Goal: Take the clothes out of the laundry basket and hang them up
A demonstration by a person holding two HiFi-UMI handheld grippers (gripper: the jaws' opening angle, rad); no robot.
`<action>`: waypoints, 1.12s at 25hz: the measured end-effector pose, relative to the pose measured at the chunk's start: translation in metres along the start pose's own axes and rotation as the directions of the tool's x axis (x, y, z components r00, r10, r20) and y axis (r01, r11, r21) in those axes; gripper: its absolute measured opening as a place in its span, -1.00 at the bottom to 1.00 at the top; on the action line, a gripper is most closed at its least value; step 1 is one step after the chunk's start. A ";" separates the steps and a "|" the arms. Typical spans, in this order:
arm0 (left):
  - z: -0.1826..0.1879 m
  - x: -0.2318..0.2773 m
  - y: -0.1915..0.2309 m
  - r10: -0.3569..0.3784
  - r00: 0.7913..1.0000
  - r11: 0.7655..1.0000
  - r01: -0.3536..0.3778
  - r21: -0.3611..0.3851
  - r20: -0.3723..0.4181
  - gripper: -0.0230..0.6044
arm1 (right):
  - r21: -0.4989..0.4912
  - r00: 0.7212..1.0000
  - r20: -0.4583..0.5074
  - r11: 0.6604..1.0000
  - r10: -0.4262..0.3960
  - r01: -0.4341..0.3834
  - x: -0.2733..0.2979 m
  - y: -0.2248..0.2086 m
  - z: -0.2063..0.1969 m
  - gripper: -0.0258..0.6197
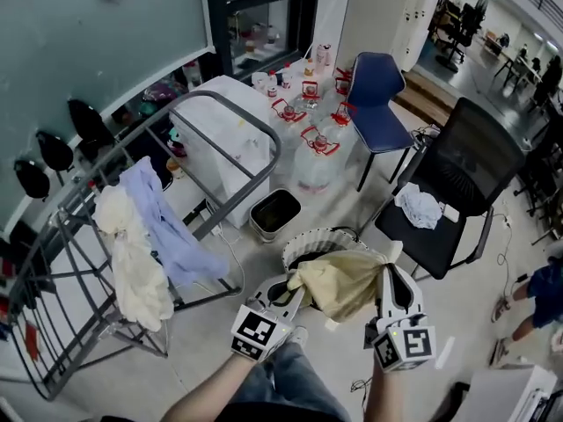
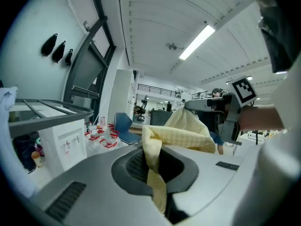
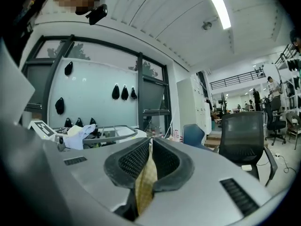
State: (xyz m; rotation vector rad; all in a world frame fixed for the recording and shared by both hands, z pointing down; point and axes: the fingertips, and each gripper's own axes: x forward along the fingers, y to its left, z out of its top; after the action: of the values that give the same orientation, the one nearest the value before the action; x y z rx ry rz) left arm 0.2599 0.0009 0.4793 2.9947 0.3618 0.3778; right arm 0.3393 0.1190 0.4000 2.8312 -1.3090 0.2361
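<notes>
A pale yellow cloth [image 1: 341,281] hangs stretched between my two grippers, above the white laundry basket [image 1: 312,243] on the floor. My left gripper [image 1: 295,287] is shut on the cloth's left corner; in the left gripper view the yellow cloth [image 2: 181,131] runs out of the jaws toward my right gripper [image 2: 221,105]. My right gripper [image 1: 387,271] is shut on the right corner, and the right gripper view shows a strip of yellow cloth [image 3: 146,180] pinched between its pads. The grey drying rack [image 1: 220,117] at the left carries a cream garment [image 1: 136,266] and a light blue garment [image 1: 167,222].
A black office chair [image 1: 462,178] with a white cloth [image 1: 420,207] on its seat stands to the right, a blue chair [image 1: 376,104] behind it. Water bottles [image 1: 312,139] with red handles and a small bin [image 1: 274,214] stand beyond the basket. A white appliance [image 1: 229,139] sits behind the rack.
</notes>
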 end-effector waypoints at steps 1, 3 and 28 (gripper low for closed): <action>0.001 -0.009 0.004 0.023 1.000 1.000 -0.023 -0.004 0.009 -0.85 | -0.005 1.000 -0.001 1.000 0.019 -0.019 0.003 0.008 0.001 -0.84; 0.002 -0.029 0.013 0.075 0.997 0.997 -0.075 -0.013 0.023 -0.85 | -0.012 0.997 0.003 0.997 0.071 -0.071 0.011 0.027 0.002 -0.84; -0.055 -0.291 0.096 0.595 0.803 0.798 -0.586 -0.141 0.029 -0.85 | -0.118 0.766 -0.115 0.757 0.632 -0.642 0.026 0.333 -0.037 -0.84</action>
State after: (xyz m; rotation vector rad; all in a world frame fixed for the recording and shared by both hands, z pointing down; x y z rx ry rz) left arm -0.0072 -0.1593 0.4775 2.9110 -0.6099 0.3167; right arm 0.0987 -0.1145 0.4234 2.1219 -2.1310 0.2180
